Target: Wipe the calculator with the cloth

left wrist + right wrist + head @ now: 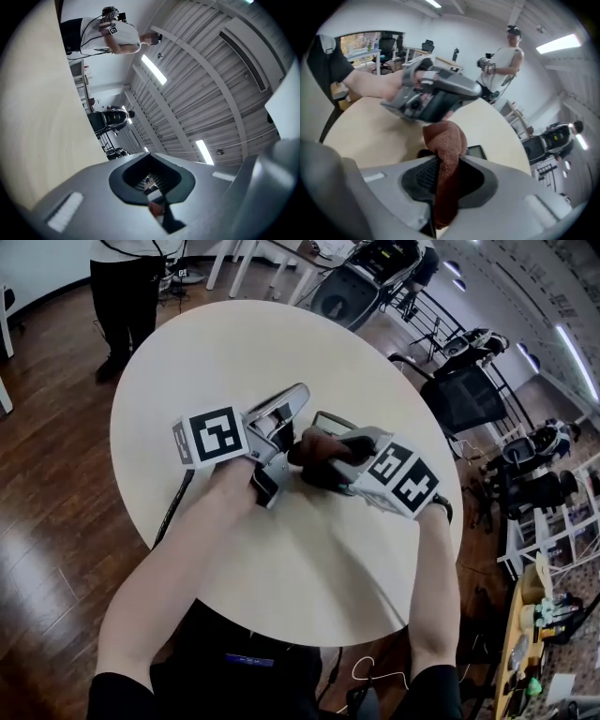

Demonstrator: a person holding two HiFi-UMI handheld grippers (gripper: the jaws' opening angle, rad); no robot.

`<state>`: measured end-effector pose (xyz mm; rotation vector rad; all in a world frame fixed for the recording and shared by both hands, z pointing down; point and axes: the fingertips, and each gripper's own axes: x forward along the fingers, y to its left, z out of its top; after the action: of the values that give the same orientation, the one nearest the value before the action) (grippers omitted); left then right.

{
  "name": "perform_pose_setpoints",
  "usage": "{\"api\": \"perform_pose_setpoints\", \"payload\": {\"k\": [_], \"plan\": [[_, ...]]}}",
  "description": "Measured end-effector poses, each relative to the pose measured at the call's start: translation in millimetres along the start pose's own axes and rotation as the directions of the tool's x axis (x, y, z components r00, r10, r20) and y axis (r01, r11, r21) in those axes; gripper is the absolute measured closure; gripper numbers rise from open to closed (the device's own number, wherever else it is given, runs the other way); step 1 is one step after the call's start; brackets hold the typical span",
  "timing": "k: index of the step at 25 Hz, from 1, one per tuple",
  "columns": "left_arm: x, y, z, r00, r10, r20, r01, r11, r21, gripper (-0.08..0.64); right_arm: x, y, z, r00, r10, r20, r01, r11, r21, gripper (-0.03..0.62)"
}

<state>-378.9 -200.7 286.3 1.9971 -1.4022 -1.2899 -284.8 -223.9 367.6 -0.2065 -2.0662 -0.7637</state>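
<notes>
- calculator [477, 152] wipe: right gripper [443, 178] is clenched on the cloth [445, 140]; a brown wad bulges out past the jaw tips
- left gripper [152, 180] is clenched with nothing in it, tilted up off the table [234, 343] and aimed at the ceiling; it looks idle, not pinning the calculator
- calculator lies on the table near its middle, just beyond the cloth wad, with only one dark corner showing
- progress, a judgement: cloth is picked up and brought to the calculator, so wiping looks to be starting or under way
- left to do: passes over the whole top face
- cannot tell how much of it has been wiped; no dirt or streaks show
- hidden: most of the calculator, under the cloth and right gripper in the head view; no keys or screen can be made out
- cannot tell if the cloth touches the calculator or hangs just above it
- left gripper view shows nothing of the calculator, only table edge and ceiling
</notes>
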Motion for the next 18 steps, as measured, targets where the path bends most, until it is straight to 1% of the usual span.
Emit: {"api": "perform_pose_setpoints", "payload": {"k": [1,2,3,4,5,7,8,10,12,15,17,18], "plan": [[-2,1,1,1.000,-0.001,0.000,0.001,1.000,-0.001,0.569,4,-20,4,0.996,-0.086,0.004,0.086,0.996,0.021,0.525],[-3,2,2,1.000,-0.001,0.002,0.001,1.000,-0.002,0.569,9,-41,6,0.986,-0.169,-0.003,0.169,0.985,0.036,0.525],[-4,2,2,1.000,-0.001,0.006,0.001,1.000,-0.004,0.569,14,-58,6,0.973,-0.231,-0.014,0.231,0.972,0.046,0.525],[-4,2,2,1.000,0.000,0.011,0.000,1.000,-0.006,0.569,20,-69,6,0.965,-0.262,-0.025,0.263,0.963,0.053,0.525],[-4,1,1,1.000,0.000,0.014,0.000,1.000,-0.007,0.569,26,-74,5,0.964,-0.262,-0.034,0.264,0.963,0.059,0.525],[-4,0,1,1.000,-0.001,0.014,0.001,1.000,-0.007,0.569,34,-65,5,0.975,-0.218,-0.048,0.220,0.974,0.051,0.525],[-3,0,1,1.000,-0.001,0.010,0.001,1.000,-0.005,0.569,36,-57,5,0.979,-0.194,-0.055,0.196,0.980,0.033,0.525],[-1,0,0,1.000,-0.002,-0.001,0.002,1.000,0.003,0.569,33,-38,7,0.984,-0.165,-0.069,0.163,0.986,-0.027,0.525],[2,-1,-2,1.000,0.000,-0.010,0.001,1.000,0.011,0.569,27,-16,7,0.986,-0.144,-0.087,0.135,0.986,-0.101,0.525],[1,0,-5,1.000,0.002,-0.026,-0.002,1.000,0.016,0.569,16,32,4,0.990,-0.094,-0.102,0.073,0.979,-0.189,0.525],[-1,-2,-7,1.000,-0.004,-0.031,0.004,1.000,0.003,0.569,5,73,-1,0.995,-0.016,-0.102,-0.007,0.974,-0.224,0.525],[-2,-2,-9,1.000,-0.010,-0.026,0.009,1.000,-0.012,0.569,-2,92,-7,0.995,0.031,-0.097,-0.052,0.973,-0.225,0.525]]}}
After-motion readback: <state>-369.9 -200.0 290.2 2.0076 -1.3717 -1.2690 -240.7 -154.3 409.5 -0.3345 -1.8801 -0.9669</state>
